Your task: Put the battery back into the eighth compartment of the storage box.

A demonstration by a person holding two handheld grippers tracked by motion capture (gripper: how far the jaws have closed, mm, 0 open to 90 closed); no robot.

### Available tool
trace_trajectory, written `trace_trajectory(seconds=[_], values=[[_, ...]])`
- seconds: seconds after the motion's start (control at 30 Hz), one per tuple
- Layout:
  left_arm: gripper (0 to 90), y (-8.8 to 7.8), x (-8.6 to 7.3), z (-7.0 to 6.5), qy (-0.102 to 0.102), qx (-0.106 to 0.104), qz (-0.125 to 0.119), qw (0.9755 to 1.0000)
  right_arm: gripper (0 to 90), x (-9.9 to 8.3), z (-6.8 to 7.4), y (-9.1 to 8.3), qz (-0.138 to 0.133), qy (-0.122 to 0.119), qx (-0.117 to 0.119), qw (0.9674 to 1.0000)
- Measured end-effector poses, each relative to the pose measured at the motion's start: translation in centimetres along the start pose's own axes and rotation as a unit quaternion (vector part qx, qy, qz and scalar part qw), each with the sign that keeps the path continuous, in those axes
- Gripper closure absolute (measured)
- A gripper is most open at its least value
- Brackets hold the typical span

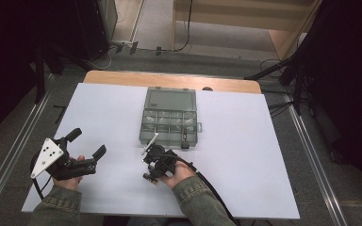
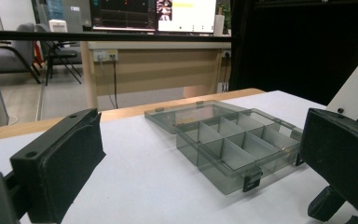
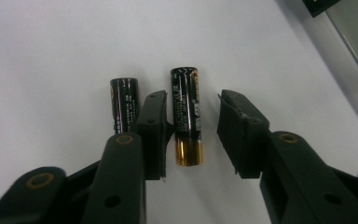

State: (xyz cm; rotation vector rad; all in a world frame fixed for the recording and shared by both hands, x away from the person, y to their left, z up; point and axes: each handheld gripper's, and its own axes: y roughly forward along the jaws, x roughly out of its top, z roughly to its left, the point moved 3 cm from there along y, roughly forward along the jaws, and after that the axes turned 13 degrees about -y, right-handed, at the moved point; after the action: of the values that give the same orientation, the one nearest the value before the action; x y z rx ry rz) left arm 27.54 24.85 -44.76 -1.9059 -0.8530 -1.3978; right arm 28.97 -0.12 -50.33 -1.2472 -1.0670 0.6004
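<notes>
I've got the white worktop [image 1: 245, 155] under me, the grey compartment box [image 1: 169, 117] lying open near its far edge. My left gripper [image 1: 87, 142] sits at the near left corner, fingers spread on nothing. My right gripper [image 3: 193, 123] points down just before the box, fingers straddling one battery [image 3: 186, 116] with a gap showing on one side; a second battery [image 3: 123, 103] lies just beside.

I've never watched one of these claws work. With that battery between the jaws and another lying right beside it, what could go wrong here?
1. The right gripper straddles one battery but one pad looks clear of it, so it may roll or twist as they close.
2. The second battery lies just outside one jaw and could get nudged away.
3. The open organiser box is near; a swing could bump it.
</notes>
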Motion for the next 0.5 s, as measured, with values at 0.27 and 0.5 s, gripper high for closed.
trace_trajectory(seconds=[0.27, 0.5], values=[[0.0, -0.03, 0.01, -0.06, 0.0, 0.001, -0.002, 1.0, 76.3, 0.08, 0.21, 0.2, 0.009, -0.006, 0.002, 0.9999], [0.0, -0.02, 0.03, -0.07, 0.001, 0.0, -0.003, 1.0, 77.7, 0.06, 0.1, 0.1, 0.015, 0.001, 0.009, 0.9999]])
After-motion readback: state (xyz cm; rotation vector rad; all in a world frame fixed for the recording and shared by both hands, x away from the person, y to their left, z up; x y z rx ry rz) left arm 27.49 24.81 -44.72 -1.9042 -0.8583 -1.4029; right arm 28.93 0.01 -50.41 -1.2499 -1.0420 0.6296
